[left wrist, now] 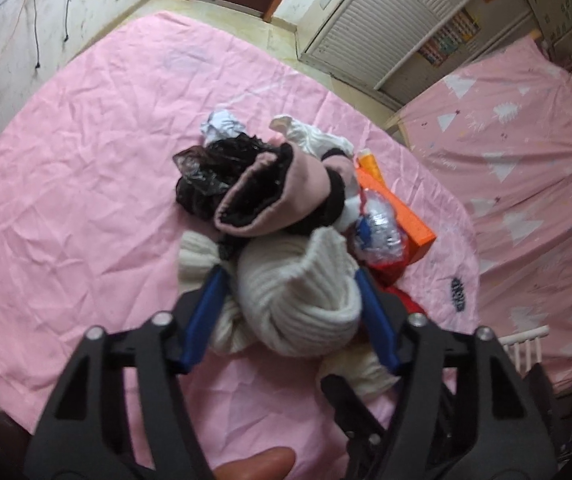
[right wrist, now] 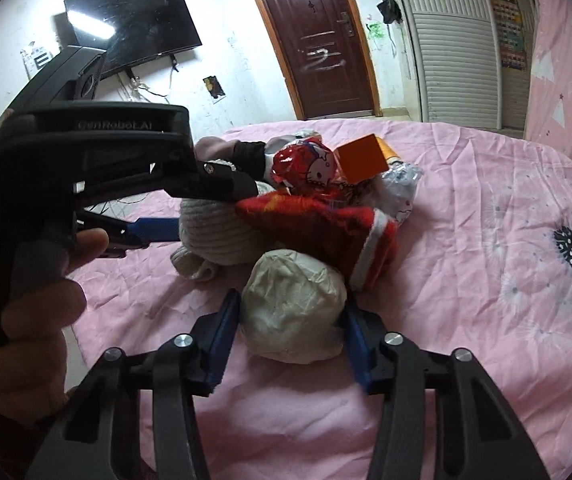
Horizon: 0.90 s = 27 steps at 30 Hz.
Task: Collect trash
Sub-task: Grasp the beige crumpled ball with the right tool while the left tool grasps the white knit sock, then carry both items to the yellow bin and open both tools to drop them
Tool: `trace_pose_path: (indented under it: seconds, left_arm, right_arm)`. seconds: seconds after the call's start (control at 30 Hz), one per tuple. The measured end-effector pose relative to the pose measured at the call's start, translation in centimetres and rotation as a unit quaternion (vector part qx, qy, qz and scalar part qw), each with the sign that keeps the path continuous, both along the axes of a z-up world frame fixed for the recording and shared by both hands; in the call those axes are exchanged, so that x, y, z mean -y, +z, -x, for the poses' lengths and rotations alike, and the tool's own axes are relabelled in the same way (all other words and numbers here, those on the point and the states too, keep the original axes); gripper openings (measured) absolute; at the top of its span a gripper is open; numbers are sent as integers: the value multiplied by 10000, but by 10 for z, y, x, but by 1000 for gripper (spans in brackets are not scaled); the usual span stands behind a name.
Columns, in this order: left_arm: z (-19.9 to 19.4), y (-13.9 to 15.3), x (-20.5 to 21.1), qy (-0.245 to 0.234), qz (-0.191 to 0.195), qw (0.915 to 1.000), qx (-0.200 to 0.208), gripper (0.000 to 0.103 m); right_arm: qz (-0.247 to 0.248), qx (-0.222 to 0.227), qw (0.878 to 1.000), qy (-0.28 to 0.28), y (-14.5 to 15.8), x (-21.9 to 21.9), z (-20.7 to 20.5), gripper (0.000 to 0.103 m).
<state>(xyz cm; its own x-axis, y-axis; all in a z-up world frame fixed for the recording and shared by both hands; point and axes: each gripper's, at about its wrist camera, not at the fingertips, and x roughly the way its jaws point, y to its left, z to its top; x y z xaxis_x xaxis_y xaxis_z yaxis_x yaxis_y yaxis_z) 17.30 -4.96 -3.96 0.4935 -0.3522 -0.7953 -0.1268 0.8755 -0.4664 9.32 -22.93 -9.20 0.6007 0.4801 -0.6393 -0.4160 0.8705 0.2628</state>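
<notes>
**Heap of clothes and litter on pink bed, both claws at its edge**

Right gripper point(right wrist: 292, 320): blue pads spread either side of a crumpled off-white wad point(right wrist: 294, 308), round and papery with creased folds, resting on the pink bedsheet point(right wrist: 466, 280). Pads lay just beside the wad's flanks; whether they pressed it could not be told.

Left gripper point(left wrist: 292, 304): blue fingers point(left wrist: 205, 312) parted wide around a cream ribbed-knit garment point(left wrist: 298, 292), bulky and rolled, its open cuff turned toward the heap behind. Fingers beside the knit, no clear squeeze visible; released, as far as could be seen. A bare hand point(right wrist: 41, 292) gripped this tool's black handle.

Beyond the knit, in the left wrist view: a pink fleece piece with dark lining point(left wrist: 269, 200), mouth gaping toward the claw; a black crinkled plastic bag point(left wrist: 205, 172), glossy, behind it; white crumpled paper point(left wrist: 221, 124) at the far edge.

To the right side of the heap: a crushed clear plastic bottle point(left wrist: 380, 228) with blue label, long axis running roughly away from the claw, lying against an orange box point(left wrist: 406, 216), rectangular and hard-edged.

In the right wrist view: a red woolly garment with white trim point(right wrist: 326, 224) draped over the wad's far side; a shiny red cartoon-cat wrapper point(right wrist: 310, 168) above it.

No bin or container seen.
</notes>
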Motion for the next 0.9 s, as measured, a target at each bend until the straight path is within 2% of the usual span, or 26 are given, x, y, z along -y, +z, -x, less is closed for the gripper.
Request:
trace_pose_path:
  seconds: [0.07,0.23,0.53,0.77,0.9]
  left_arm:
    - [4,4,0,8,21,10000,45,52]
    - [10,11,0,-57,-11,9999,122,48]
    - [24,34,7,-82,-136,9990,418,47]
    - [41,70,17,53,-469,9930,1083,47]
    - [47,85,26,-15,-493,9903,1302,47]
  right_arm:
    - [-25,92,9999,-51,2,-1,3,41]
    - [-238,203,9995,-68,4,7,12,41]
    - [-512,382,9979,-113,19,33,7,41]
    - [-669,680,9952,-238,39,54,16,41]
    - [-728,780,9935,-387,45,66,17,41]
